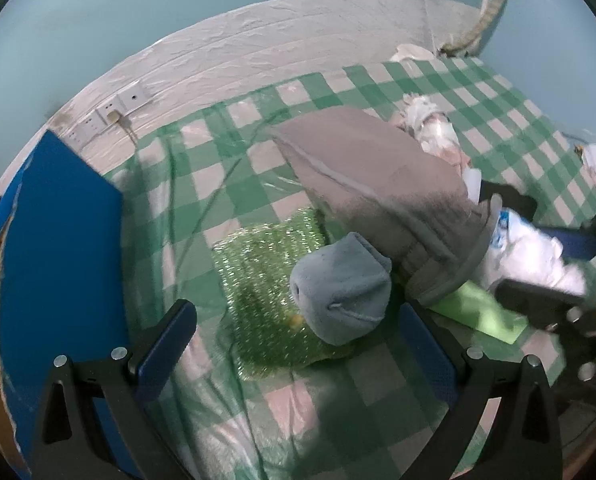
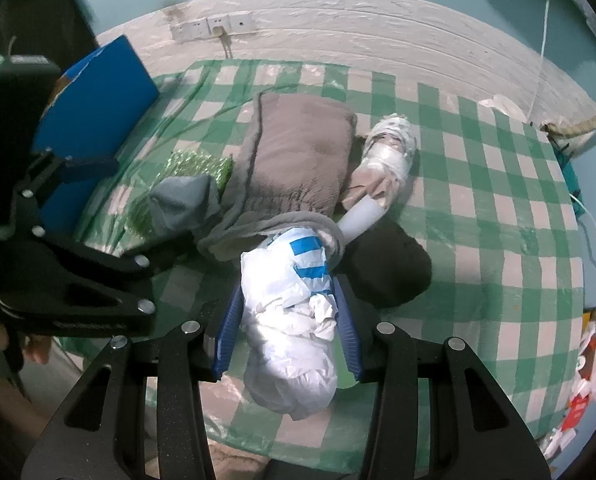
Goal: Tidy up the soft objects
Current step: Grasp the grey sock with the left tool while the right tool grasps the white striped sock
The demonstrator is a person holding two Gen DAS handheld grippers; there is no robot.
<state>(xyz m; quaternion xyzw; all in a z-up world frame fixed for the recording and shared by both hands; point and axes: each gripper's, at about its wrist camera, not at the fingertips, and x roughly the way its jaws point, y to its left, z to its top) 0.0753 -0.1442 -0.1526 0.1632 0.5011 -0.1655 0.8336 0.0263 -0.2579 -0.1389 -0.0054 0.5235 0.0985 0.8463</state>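
My right gripper (image 2: pixel 287 316) is shut on a white plastic bundle with blue stripes (image 2: pixel 293 320), held over the green-checked cloth (image 2: pixel 498 216); the bundle also shows in the left wrist view (image 1: pixel 534 248). My left gripper (image 1: pixel 298 340) is open and empty above a grey-blue rolled sock (image 1: pixel 340 286) that lies on a glittery green cloth (image 1: pixel 265 280). A grey-brown folded garment (image 1: pixel 378 184) lies behind the sock, also in the right wrist view (image 2: pixel 298 160). A dark cloth (image 2: pixel 390 272) lies just beyond the bundle.
A blue box (image 1: pixel 61 264) stands at the left edge of the table. A taped white package (image 2: pixel 390 148) and a white tube (image 2: pixel 362 216) lie right of the garment. A light green sheet (image 1: pixel 486 312) lies under the garment's edge. Wall sockets (image 2: pixel 213 26) with a cable are behind.
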